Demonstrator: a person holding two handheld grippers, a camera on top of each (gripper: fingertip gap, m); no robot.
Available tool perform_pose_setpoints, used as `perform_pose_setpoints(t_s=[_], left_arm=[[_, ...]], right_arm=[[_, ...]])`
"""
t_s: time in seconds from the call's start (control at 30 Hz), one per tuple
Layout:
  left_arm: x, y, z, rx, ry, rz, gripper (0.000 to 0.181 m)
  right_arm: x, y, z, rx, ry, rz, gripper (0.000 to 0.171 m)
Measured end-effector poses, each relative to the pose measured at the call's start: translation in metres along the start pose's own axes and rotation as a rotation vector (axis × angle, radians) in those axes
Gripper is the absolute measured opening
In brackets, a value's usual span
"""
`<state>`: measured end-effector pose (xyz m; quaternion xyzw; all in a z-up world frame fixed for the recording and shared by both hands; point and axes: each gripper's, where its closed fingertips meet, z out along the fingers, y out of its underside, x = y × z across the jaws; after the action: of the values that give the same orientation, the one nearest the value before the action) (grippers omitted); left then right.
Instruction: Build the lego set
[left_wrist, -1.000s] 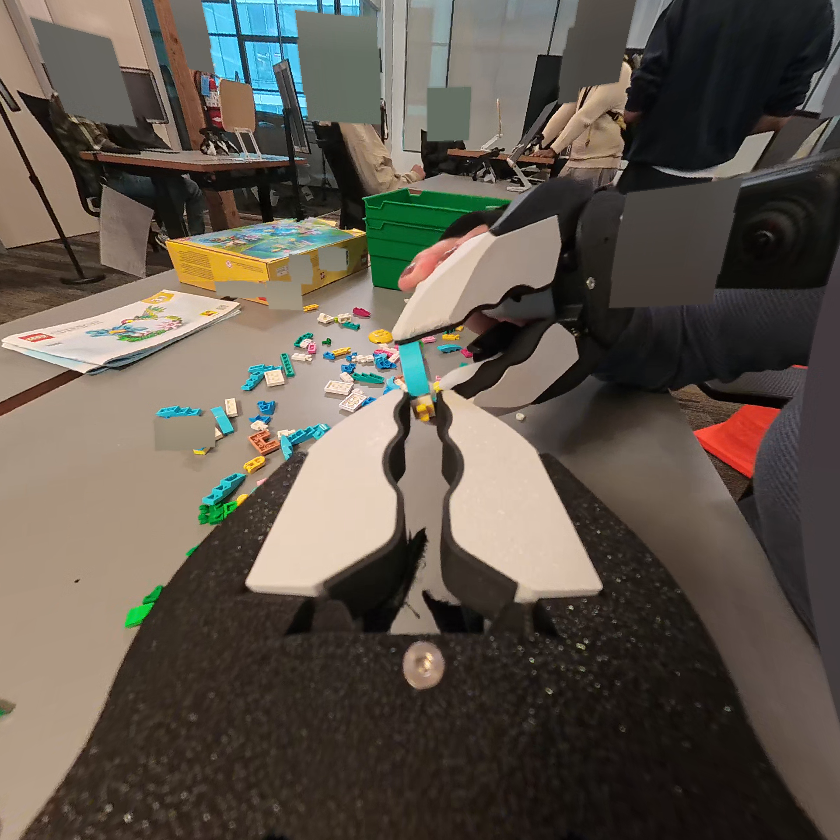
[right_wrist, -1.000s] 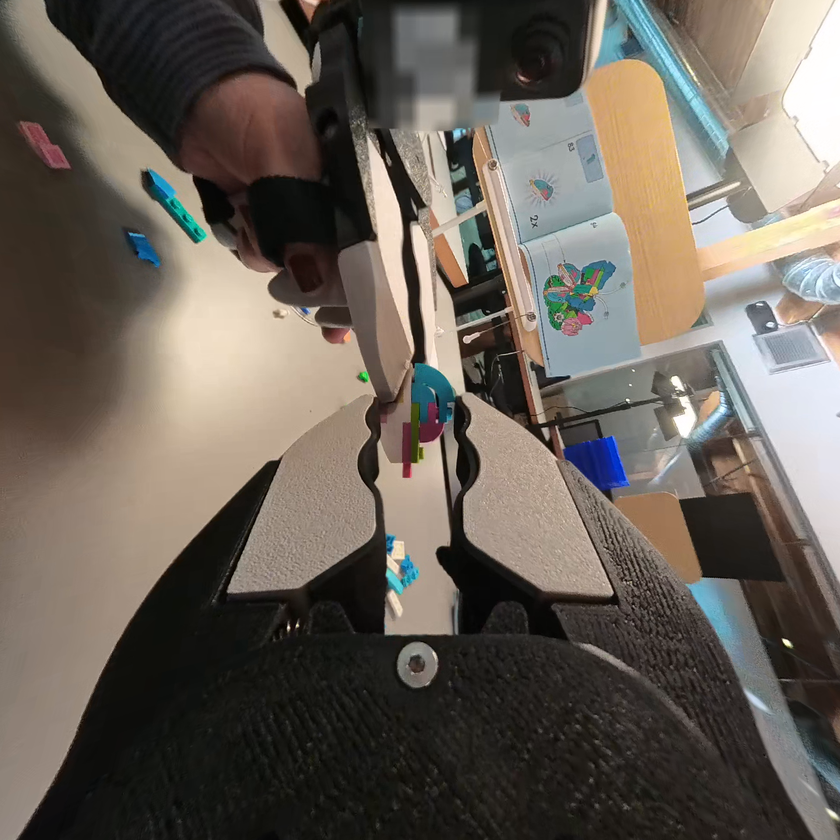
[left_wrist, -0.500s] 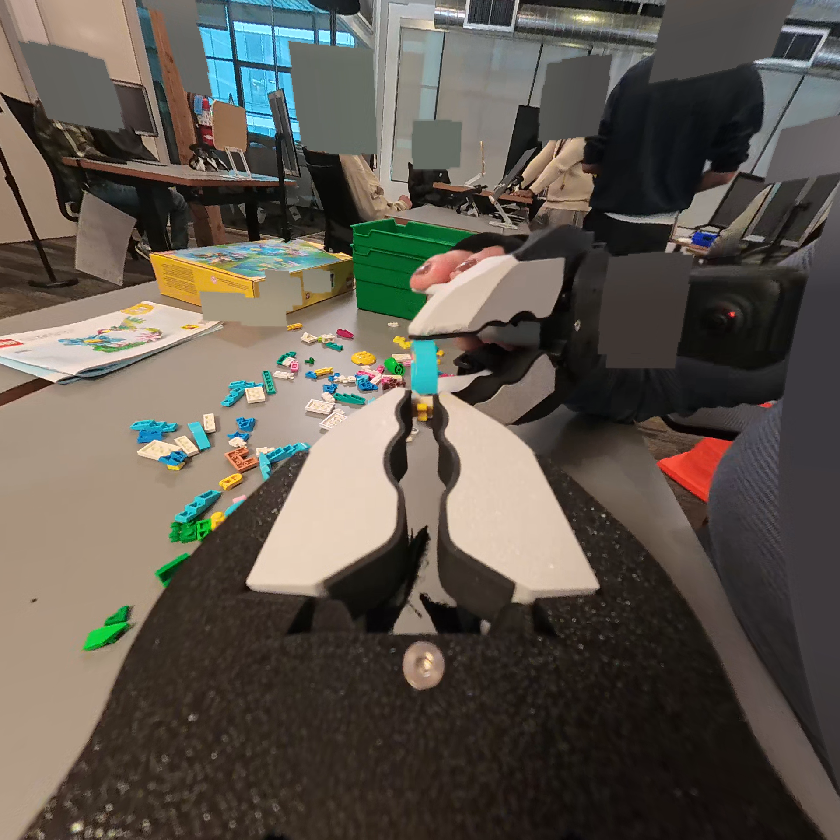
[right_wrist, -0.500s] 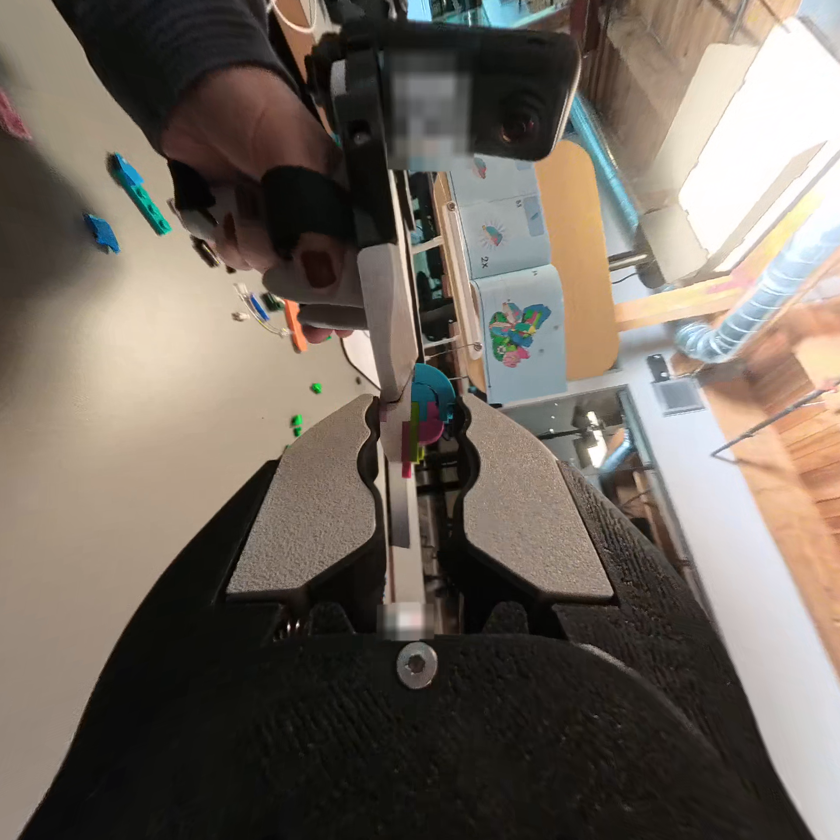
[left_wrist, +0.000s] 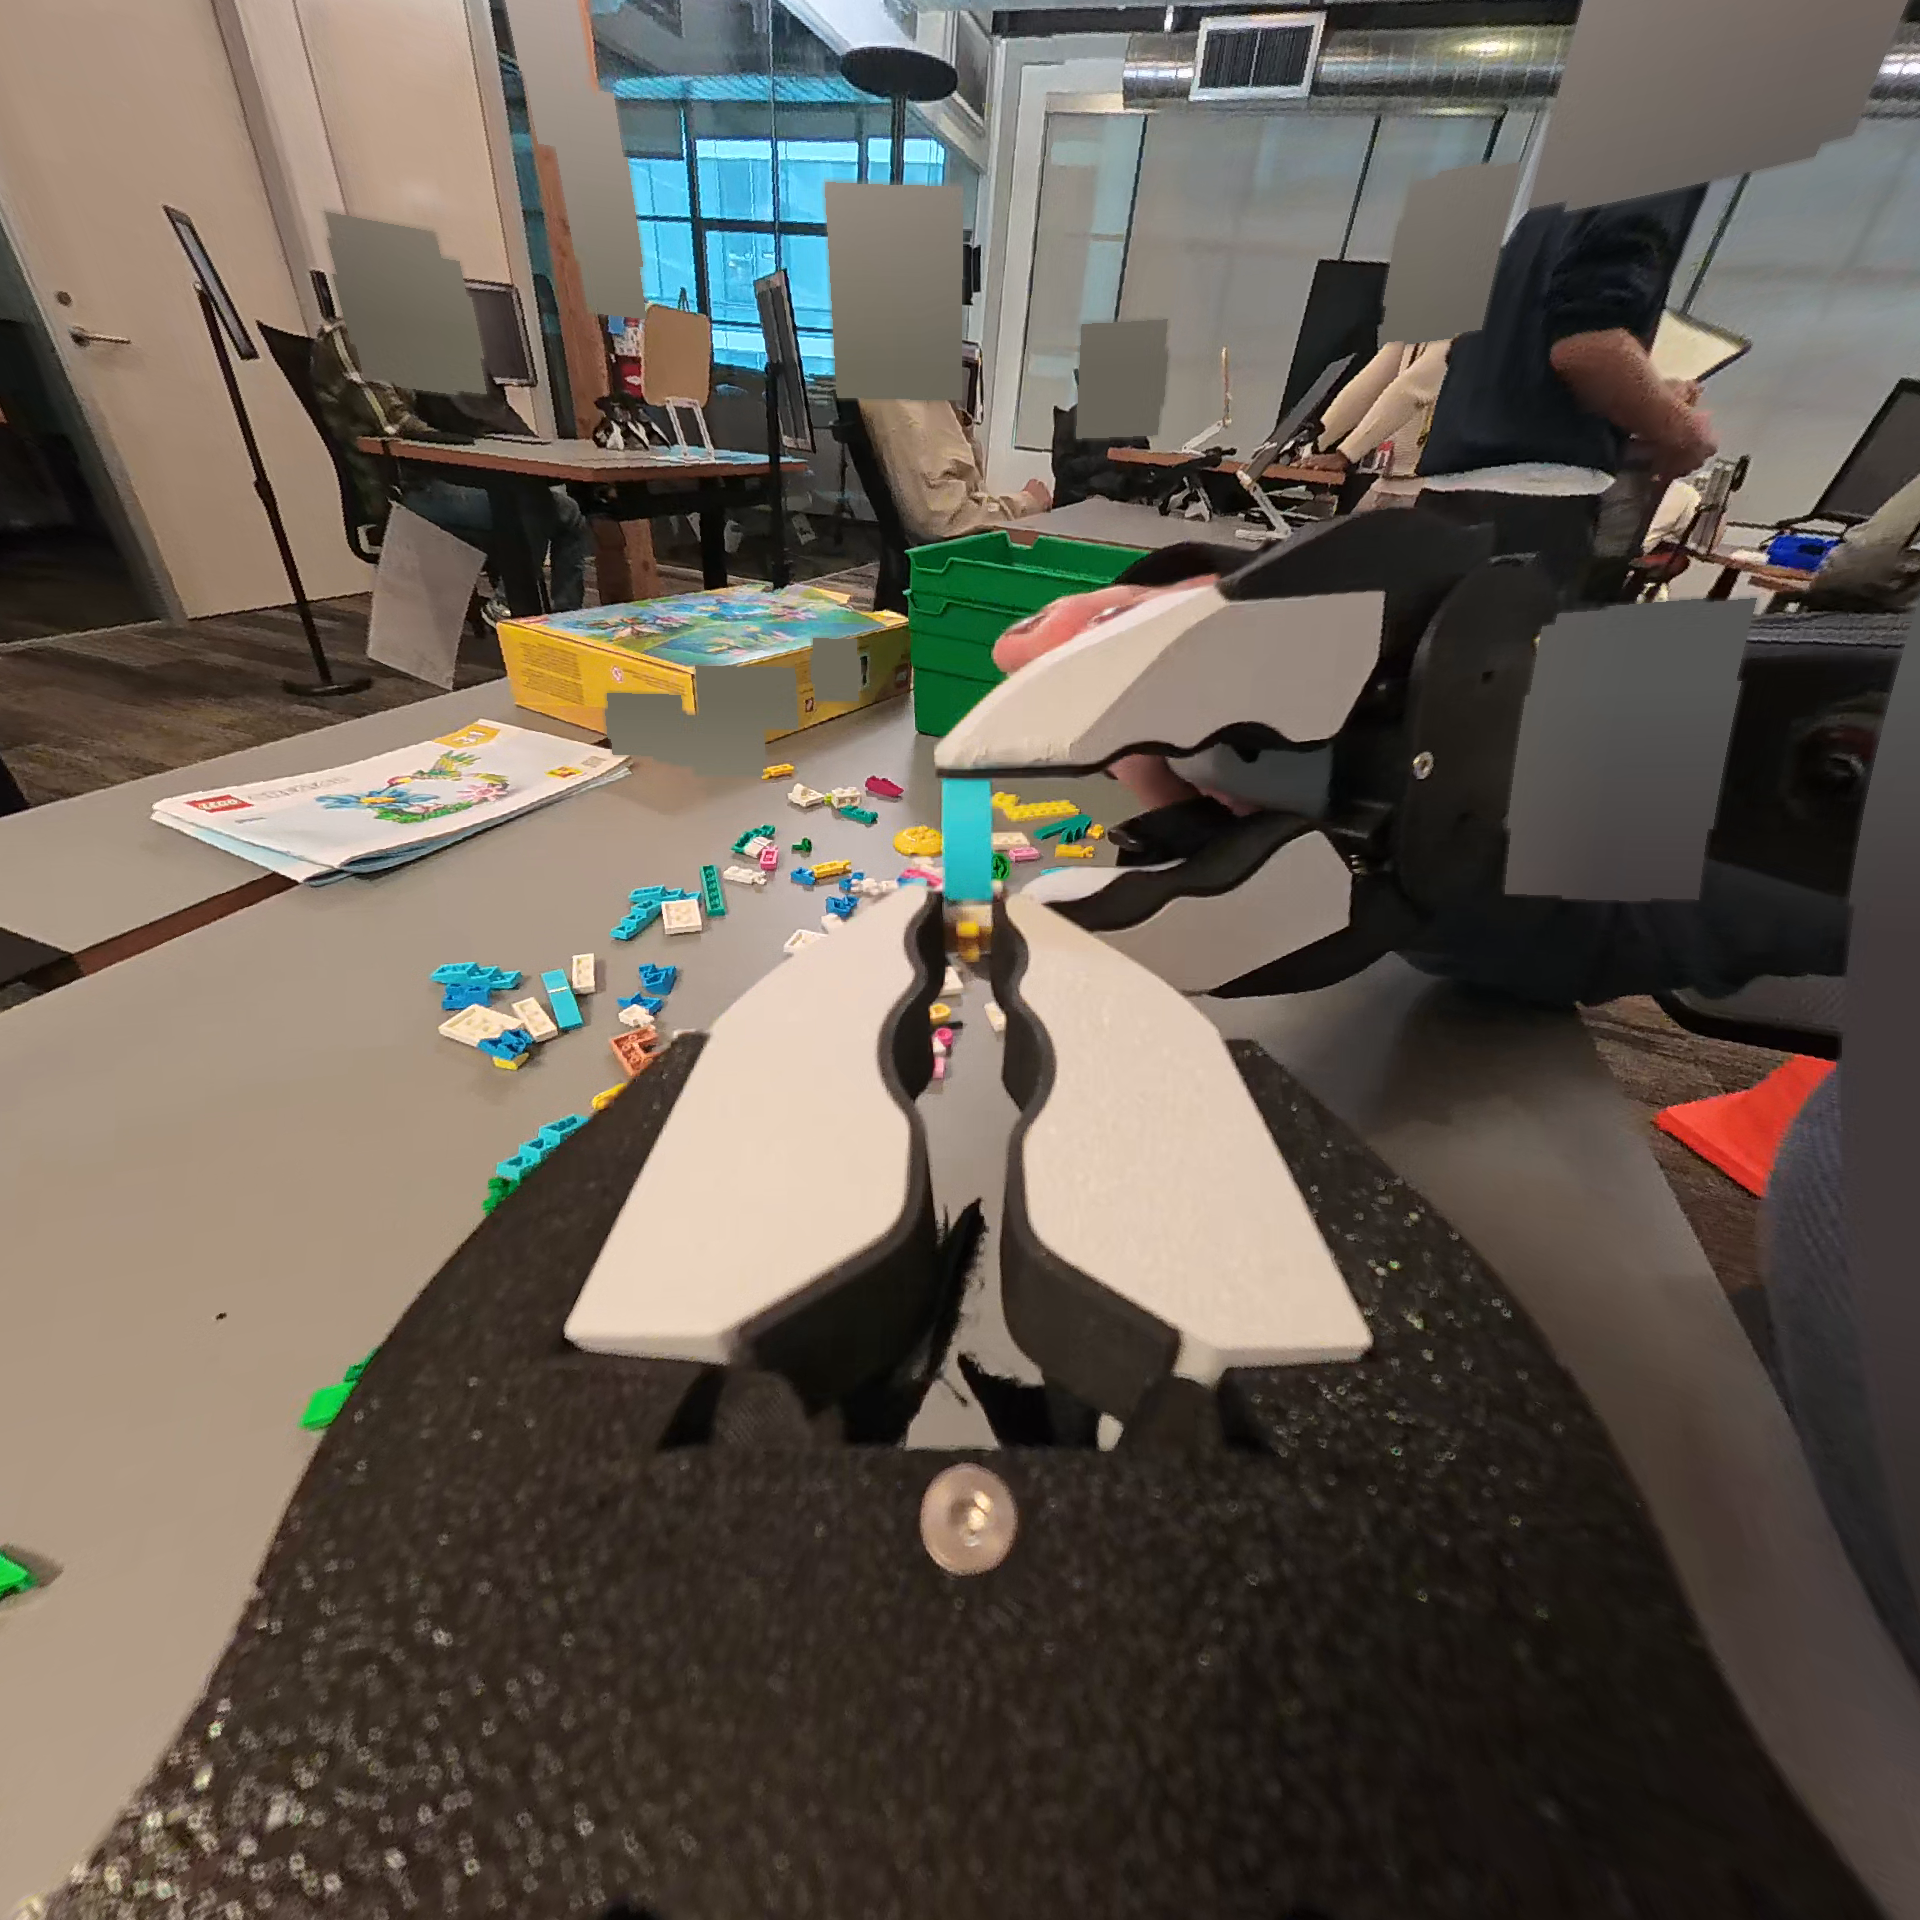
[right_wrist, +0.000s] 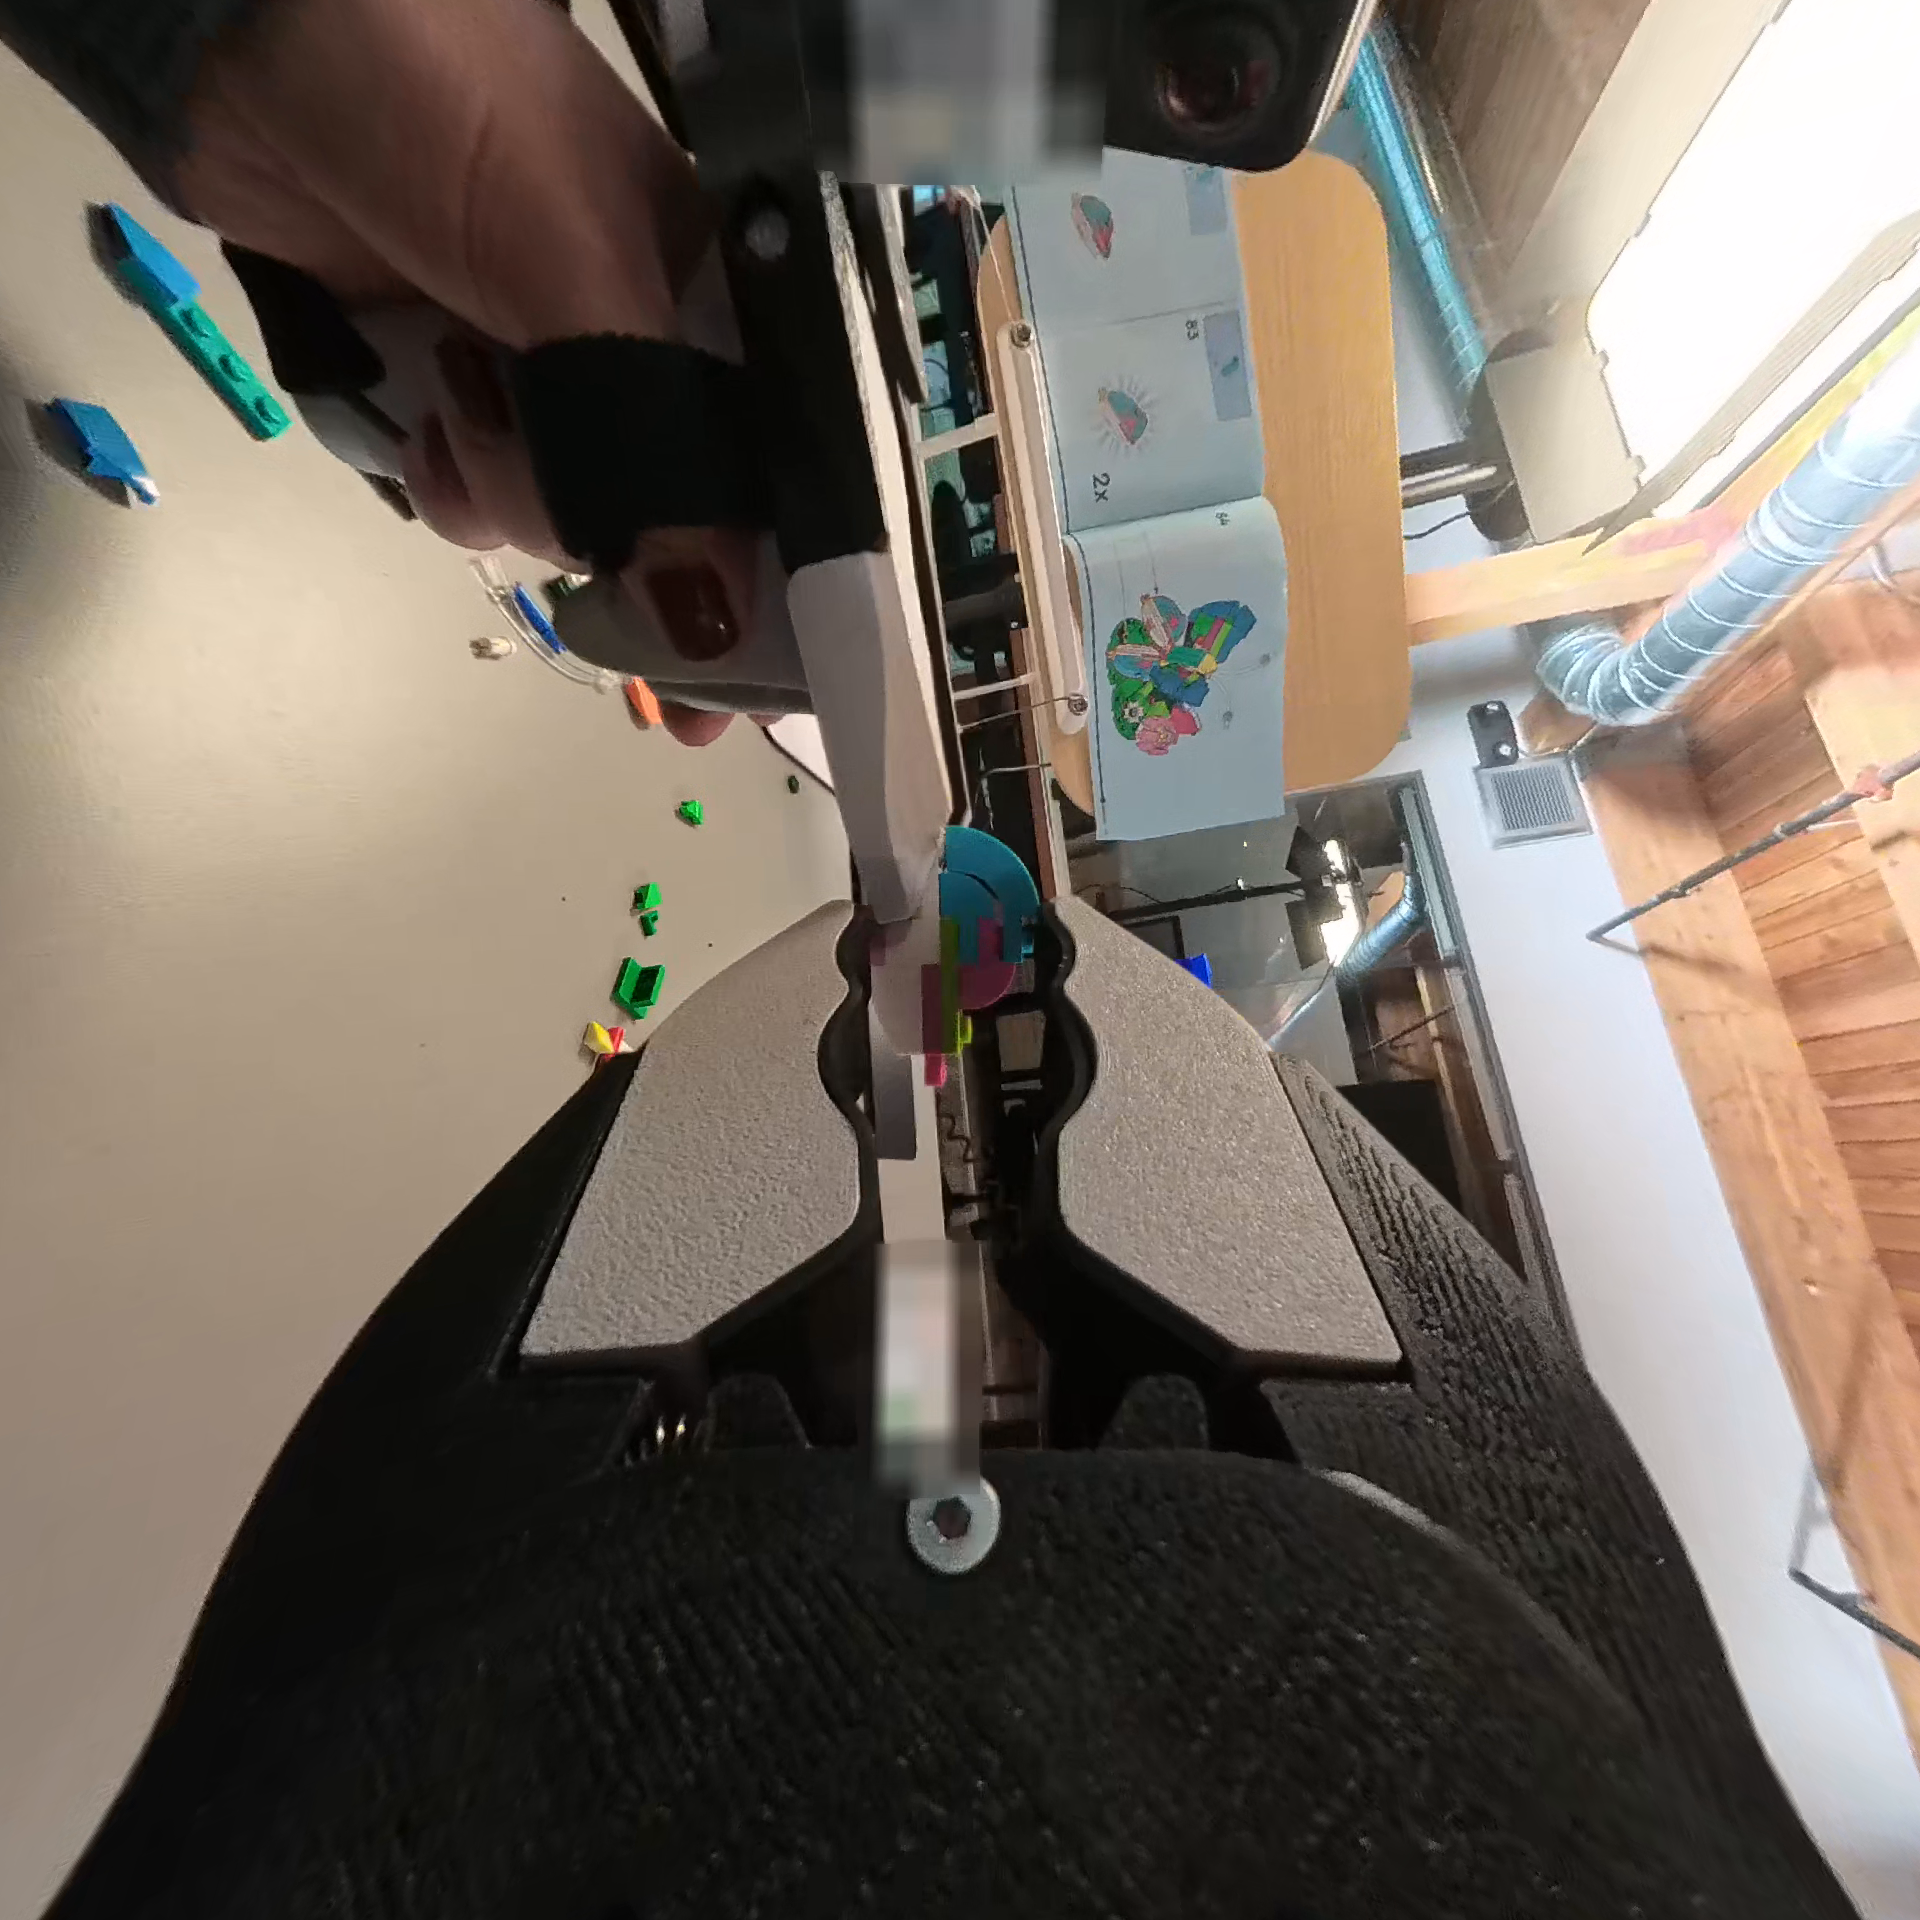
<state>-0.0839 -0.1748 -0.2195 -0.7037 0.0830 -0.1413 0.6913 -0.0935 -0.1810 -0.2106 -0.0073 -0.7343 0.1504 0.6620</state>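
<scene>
A small lego assembly (left_wrist: 962, 847) of teal, pink and lime pieces is held in the air between both grippers. In the left wrist view it shows edge-on as a teal strip. My left gripper (left_wrist: 966, 914) is shut on a small yellow and white part (left_wrist: 968, 935) at its lower end. My right gripper (left_wrist: 997, 831) comes in from the right and is shut on the assembly from above and below. In the right wrist view the assembly (right_wrist: 982, 935) sits between my right gripper's tips (right_wrist: 956, 925). A left gripper finger (right_wrist: 883, 790) reaches in beside it.
Several loose bricks (left_wrist: 665, 935) lie scattered on the grey table (left_wrist: 208, 1143). A booklet (left_wrist: 384, 800), a yellow box (left_wrist: 707, 644) and green bins (left_wrist: 987, 613) lie behind them. An open instruction book (right_wrist: 1174, 665) stands on a wooden stand. People sit at desks beyond. My left and right fingertips are right by each other.
Both grippers have lifted a little with the assembly still held between them. The left gripper now shows closer in the right wrist view.
</scene>
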Motion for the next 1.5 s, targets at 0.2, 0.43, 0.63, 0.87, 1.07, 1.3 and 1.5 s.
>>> perform_pose_setpoints(t_s=[0.2, 0.43, 0.63, 0.87, 1.07, 1.3, 1.5], left_arm=[[-0.001, 0.0, 0.002, 0.007, -0.001, -0.003, 0.008], [0.001, -0.003, 0.002, 0.046, 0.075, -0.099, 0.021], [-0.001, 0.0, 0.002, 0.002, 0.056, -0.08, 0.008], [-0.002, -0.005, 0.0, 0.039, 0.068, -0.134, 0.008], [-0.005, -0.004, -0.001, 0.025, 0.072, -0.174, 0.008], [-0.007, -0.001, -0.001, 0.001, 0.067, -0.182, 0.008], [-0.007, 0.003, 0.001, -0.015, 0.069, -0.189, 0.008]], right_arm=[[0.0, 0.002, 0.0, 0.009, 0.001, 0.004, 0.029], [-0.007, 0.001, 0.002, 0.037, -0.046, 0.061, 0.029], [-0.009, 0.001, 0.003, 0.052, -0.074, 0.134, 0.029], [-0.005, 0.003, 0.003, 0.065, -0.088, 0.237, 0.029], [-0.006, 0.006, 0.004, 0.033, -0.057, 0.123, 0.027], [-0.007, 0.008, 0.006, 0.002, -0.039, 0.064, 0.029], [-0.01, 0.009, 0.006, -0.016, -0.066, 0.06, 0.035]])
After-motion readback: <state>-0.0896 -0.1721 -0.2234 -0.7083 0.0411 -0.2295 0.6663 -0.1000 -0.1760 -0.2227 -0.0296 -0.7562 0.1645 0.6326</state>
